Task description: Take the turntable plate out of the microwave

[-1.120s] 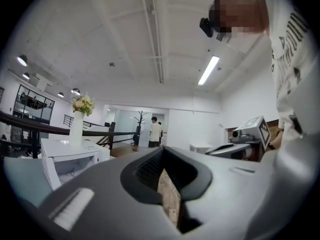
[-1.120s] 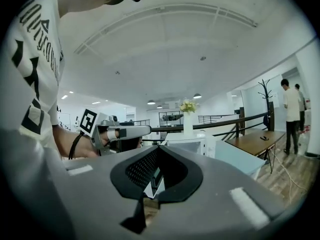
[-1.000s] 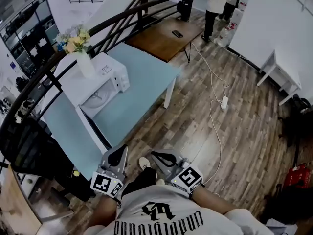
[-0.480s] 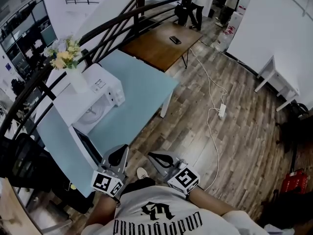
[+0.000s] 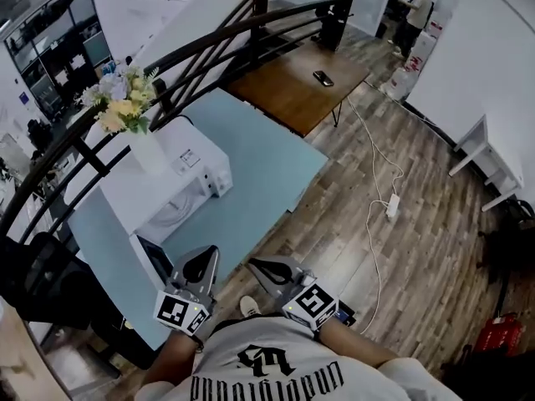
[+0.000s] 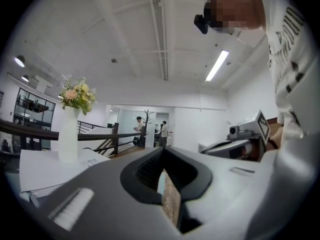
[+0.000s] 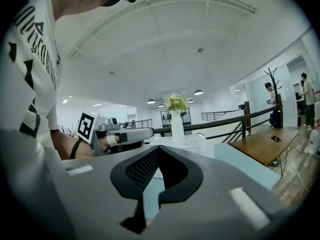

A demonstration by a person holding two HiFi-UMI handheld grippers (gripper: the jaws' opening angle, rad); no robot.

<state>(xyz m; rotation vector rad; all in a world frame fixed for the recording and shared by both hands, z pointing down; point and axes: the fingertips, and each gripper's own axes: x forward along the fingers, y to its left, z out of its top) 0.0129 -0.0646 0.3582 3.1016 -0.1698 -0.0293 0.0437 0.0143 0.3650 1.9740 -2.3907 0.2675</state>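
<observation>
A white microwave [image 5: 196, 161] stands on the pale blue table [image 5: 259, 170], with its door [image 5: 153, 259] swung open toward me. Inside the cavity the round turntable plate [image 5: 177, 212] shows faintly. A white vase of flowers [image 5: 149, 144] stands on top of the microwave. My left gripper [image 5: 200, 263] is held shut and empty near the table's front edge, just right of the open door. Beside it my right gripper [image 5: 257, 267] is also shut and empty. In the left gripper view the jaws [image 6: 165, 186] are closed; so are those in the right gripper view [image 7: 156, 181].
A dark curved railing [image 5: 192, 44] runs behind the table. A brown wooden table [image 5: 292, 90] with a phone stands beyond. A cable with a power strip [image 5: 391, 205] lies on the wood floor. A black chair [image 5: 42, 282] is at the left, and people [image 5: 414, 11] stand far back.
The view has shifted toward the table and the microwave's open front now lies closer to my grippers. Both grippers stay shut in front of my body.
</observation>
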